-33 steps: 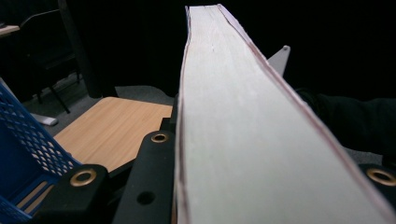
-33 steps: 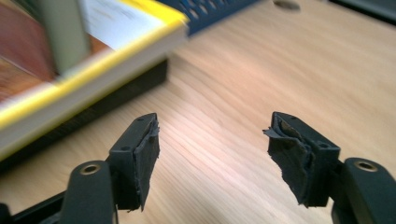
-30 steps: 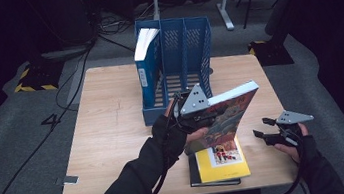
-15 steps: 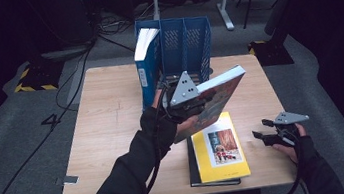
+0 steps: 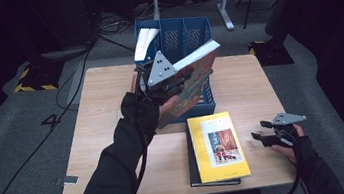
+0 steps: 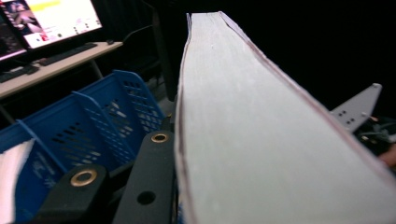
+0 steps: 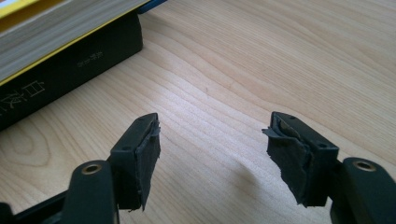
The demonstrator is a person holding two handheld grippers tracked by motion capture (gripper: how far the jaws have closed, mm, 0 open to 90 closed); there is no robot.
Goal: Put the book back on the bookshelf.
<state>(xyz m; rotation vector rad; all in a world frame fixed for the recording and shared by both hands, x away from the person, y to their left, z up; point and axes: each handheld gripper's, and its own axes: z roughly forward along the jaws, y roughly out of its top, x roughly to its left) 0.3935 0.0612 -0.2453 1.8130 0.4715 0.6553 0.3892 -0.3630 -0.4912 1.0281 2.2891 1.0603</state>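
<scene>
High view: the left claw (image 5: 174,80) pinches a thick book (image 5: 193,81), tilted in the air in front of the blue file rack (image 5: 186,32). The right claw (image 5: 266,137) rests spread and empty near the worktop's (image 5: 102,116) right edge, beside a yellow book (image 5: 217,146) stacked on a dark one.

Left gripper view: the book's pale page edge (image 6: 252,140) runs away from the jaws, the rack (image 6: 93,135) to its left.

Right gripper view: the right claw (image 7: 212,154) stands spread over bare wood, near the stacked books (image 7: 60,51).

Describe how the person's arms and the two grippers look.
Both arms wear black sleeves and dark fingerless gloves. Each gripper, left and right, is black with a grey three-cornered plate on top and a black trailing cable. The right one's fingertips carry frayed black pads, with brass-ringed holes behind.
</scene>
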